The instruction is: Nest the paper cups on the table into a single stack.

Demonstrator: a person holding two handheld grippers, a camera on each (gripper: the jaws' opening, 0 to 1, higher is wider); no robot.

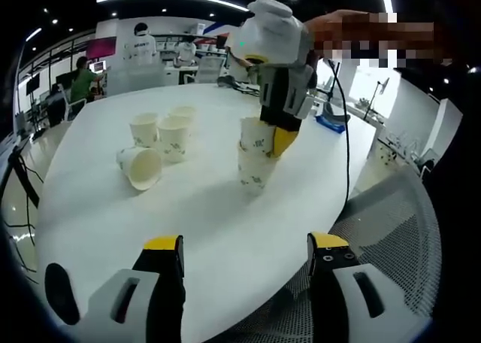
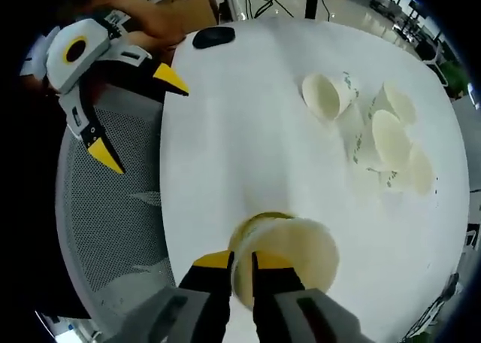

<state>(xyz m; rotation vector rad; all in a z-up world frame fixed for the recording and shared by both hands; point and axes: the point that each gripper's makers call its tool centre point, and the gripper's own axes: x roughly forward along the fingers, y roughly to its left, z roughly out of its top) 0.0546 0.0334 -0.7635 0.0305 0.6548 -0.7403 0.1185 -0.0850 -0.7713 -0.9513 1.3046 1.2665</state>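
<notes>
- The right gripper (image 1: 279, 136) pinches the rim of a paper cup (image 1: 257, 136), its jaws narrowed onto the cup wall, and holds it upright and partly seated in a second cup, forming a short stack (image 1: 254, 166) near the middle of the white tabletop (image 1: 210, 223).
- From the right gripper view, the same gripper (image 2: 242, 264) looks straight down into the held cup's open mouth (image 2: 289, 256), one jaw inside the rim and one outside; the cup's long axis appears to line up with the stack beneath it.
- The left gripper (image 1: 244, 249) hangs over the tabletop's near edge with its jaws spread wide and nothing between them; in the right gripper view it (image 2: 139, 113) sits over a grey mesh chair (image 2: 105, 215), well apart from the stack.
- Four loose cups wait on the far side of the stack from that chair: one tipped cup (image 1: 141, 167) lies on its side, its mouth roughly facing the left gripper, and three upright cups (image 1: 167, 132) cluster just beside it.
- In the right gripper view the tipped cup (image 2: 327, 95) lies nearest the stack among the loose ones, with the cluster (image 2: 391, 144) beyond it.
- The coming move likely turns on pressing the held cup straight down along its axis; the free left gripper looks better placed to fetch the tipped cup.
- People work at desks (image 1: 158, 61) beyond the tabletop.
</notes>
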